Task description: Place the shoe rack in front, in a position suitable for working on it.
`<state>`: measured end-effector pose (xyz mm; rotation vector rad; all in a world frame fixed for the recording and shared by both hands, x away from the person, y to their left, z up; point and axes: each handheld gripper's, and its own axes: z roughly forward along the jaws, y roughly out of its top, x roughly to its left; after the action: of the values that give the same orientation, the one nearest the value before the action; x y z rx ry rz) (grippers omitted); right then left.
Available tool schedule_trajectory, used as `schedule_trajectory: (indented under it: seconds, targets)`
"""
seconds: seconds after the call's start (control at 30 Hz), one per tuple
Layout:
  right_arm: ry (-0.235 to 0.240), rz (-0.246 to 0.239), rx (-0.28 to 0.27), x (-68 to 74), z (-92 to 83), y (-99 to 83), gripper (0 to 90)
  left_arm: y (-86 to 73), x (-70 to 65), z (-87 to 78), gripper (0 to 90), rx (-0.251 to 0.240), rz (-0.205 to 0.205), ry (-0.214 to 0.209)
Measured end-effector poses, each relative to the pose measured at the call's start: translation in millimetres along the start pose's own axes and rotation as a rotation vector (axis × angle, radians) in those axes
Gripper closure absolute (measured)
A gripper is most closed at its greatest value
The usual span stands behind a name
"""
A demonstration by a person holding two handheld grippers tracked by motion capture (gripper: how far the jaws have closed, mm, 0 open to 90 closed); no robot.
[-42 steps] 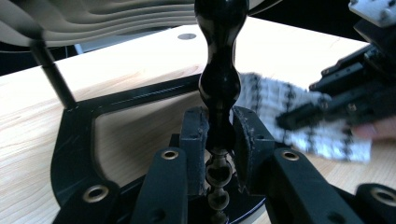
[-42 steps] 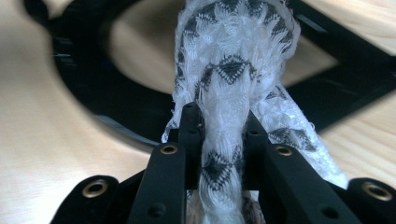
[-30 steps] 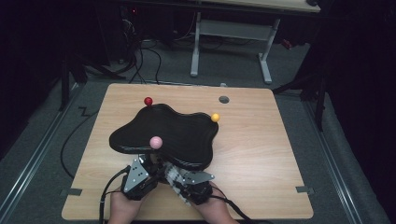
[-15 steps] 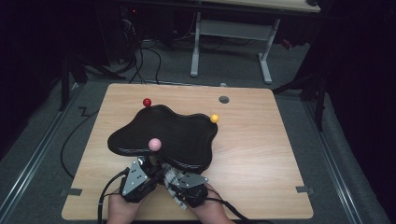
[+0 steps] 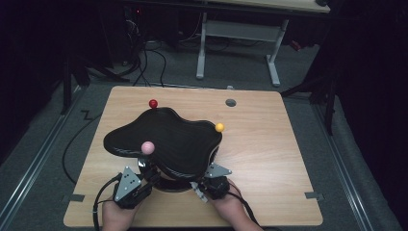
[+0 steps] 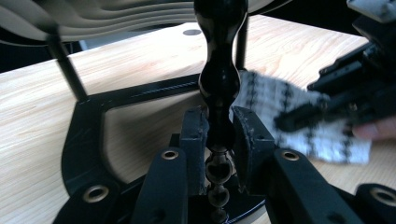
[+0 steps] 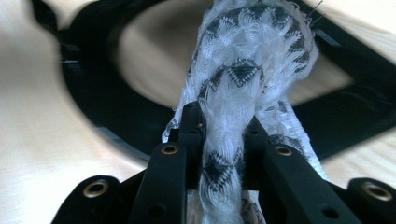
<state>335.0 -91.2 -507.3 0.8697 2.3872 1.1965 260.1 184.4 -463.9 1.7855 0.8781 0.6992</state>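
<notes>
Left claw (image 6: 218,135) clamped on the glossy black turned post (image 6: 219,70) of the stand. Right claw (image 7: 224,135) clamped on the white-and-black patterned woven cloth (image 7: 247,60). Risk: cloth snags the black base frame (image 7: 116,121) at the near bench (image 5: 269,159) edge.

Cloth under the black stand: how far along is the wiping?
Done: both grips are set. The left gripper is shut on the stand's turned black post, steadying it. In hand: the right gripper is shut on the bunched black-and-white patterned cloth, which sits over the stand's black base frame, below the wavy black top. Left: how much of the base is wiped can't be judged.
</notes>
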Motion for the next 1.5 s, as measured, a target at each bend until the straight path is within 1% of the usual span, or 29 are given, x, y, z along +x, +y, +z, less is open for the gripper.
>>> schedule_trajectory:
  seconds: [0.1,0.13,0.17,0.27,0.3,0.37,0.4,0.43,0.47,0.5,0.53,0.57,0.6,0.67,0.73,0.77,0.83,0.97,1.0,1.03,1.1,1.13,1.17,1.2,1.3,1.43,1.47,1.5]
  targets:
    - [-0.033,0.019,-0.002,-14.1,1.2,0.1,77.1,-1.8,2.1,-3.9,74.7,0.0,-0.003,0.014]
    - [-0.058,0.032,-0.005,-23.0,2.0,0.4,77.1,-2.4,2.5,-5.1,74.7,0.0,-0.007,0.017]
    - [-0.058,0.032,-0.005,-23.0,2.0,0.4,77.1,-3.0,3.1,-6.4,74.7,0.0,-0.008,0.021]
    - [-0.106,0.036,-0.006,-34.7,3.5,0.2,77.7,-4.4,4.7,-9.7,74.7,0.001,-0.011,0.031]
    - [-0.123,0.045,-0.008,-38.7,4.0,0.3,77.7,-4.7,5.2,-10.6,74.7,0.002,-0.01,0.035]
    - [-0.183,0.051,0.0,-46.6,4.2,2.3,77.8,-5.5,6.2,-11.9,74.7,0.0,-0.014,0.04]
    - [-0.207,0.061,-0.002,-51.5,3.5,3.0,77.8,-5.7,6.6,-12.2,74.6,0.0,-0.016,0.04]
    - [-0.224,0.082,-0.007,-56.1,2.5,3.4,77.7,-5.8,6.9,-12.3,74.7,-0.001,-0.017,0.041]
    - [-0.236,0.092,-0.015,-60.6,1.5,3.3,77.5,-5.8,6.8,-12.2,74.7,-0.001,-0.017,0.041]
    - [-0.24,0.104,-0.017,-63.9,1.0,2.6,77.2,-5.7,6.7,-12.1,74.7,0.0,-0.016,0.042]
    - [-0.241,0.105,-0.015,-66.1,1.1,1.7,77.0,-5.6,6.7,-12.0,74.6,0.0,-0.016,0.041]
    - [-0.237,0.115,-0.006,-66.6,1.1,0.7,77.0,-5.5,7.1,-11.8,74.7,0.0,-0.018,0.038]
    - [-0.237,0.115,-0.006,-66.6,1.1,0.7,77.0,-5.4,7.5,-11.8,74.7,0.001,-0.02,0.036]
    - [-0.231,0.101,-0.006,-65.7,1.6,0.6,77.0,-5.0,7.1,-11.0,74.7,0.001,-0.021,0.037]
    - [-0.199,0.092,0.005,-62.6,3.3,0.0,76.4,-4.4,5.9,-9.6,74.7,0.002,-0.018,0.038]
    - [-0.199,0.092,0.005,-62.6,3.3,0.0,76.4,-4.0,5.0,-8.5,74.7,0.0,-0.018,0.035]
    - [-0.178,0.079,0.011,-59.5,3.6,-0.2,76.4,-2.9,3.3,-6.2,74.7,0.001,-0.011,0.029]
    - [-0.14,0.06,0.016,-48.5,1.6,0.1,76.6,-0.5,0.6,-0.5,74.7,0.0,-0.002,0.014]
    - [-0.127,0.053,0.019,-45.2,0.8,-0.1,76.5,0.1,-0.2,1.1,74.8,0.0,-0.001,0.012]
    - [-0.117,0.056,0.02,-40.9,0.0,-0.7,76.5,0.8,-1.0,2.6,74.7,0.0,0.002,0.01]
    - [-0.097,0.04,0.014,-33.1,-1.1,-2.0,76.5,2.0,-2.3,5.4,74.7,-0.001,0.003,0.005]
    - [-0.072,0.029,0.016,-24.9,-2.5,-1.9,76.5,2.5,-3.1,6.6,74.7,-0.001,0.004,0.002]
    - [-0.072,0.029,0.016,-24.9,-2.5,-1.9,76.5,3.0,-4.0,7.8,74.7,-0.002,0.006,-0.002]
    - [-0.059,0.024,0.014,-20.5,-2.6,-2.2,76.5,3.5,-5.1,8.9,74.7,-0.001,0.007,-0.004]
    - [-0.022,0.008,0.016,-5.1,-2.9,-2.7,76.4,4.6,-7.7,11.7,74.7,-0.003,0.011,-0.011]
    - [0.039,-0.015,0.012,16.5,-1.7,-2.1,76.7,5.5,-11.1,14.0,74.7,-0.005,0.014,-0.015]
    - [0.048,-0.023,-0.001,22.7,-1.3,-1.7,76.8,5.6,-11.7,14.2,74.7,-0.006,0.013,-0.015]
    - [0.066,-0.027,-0.011,28.6,-1.0,-0.4,76.7,5.7,-12.1,14.3,74.7,-0.006,0.012,-0.017]
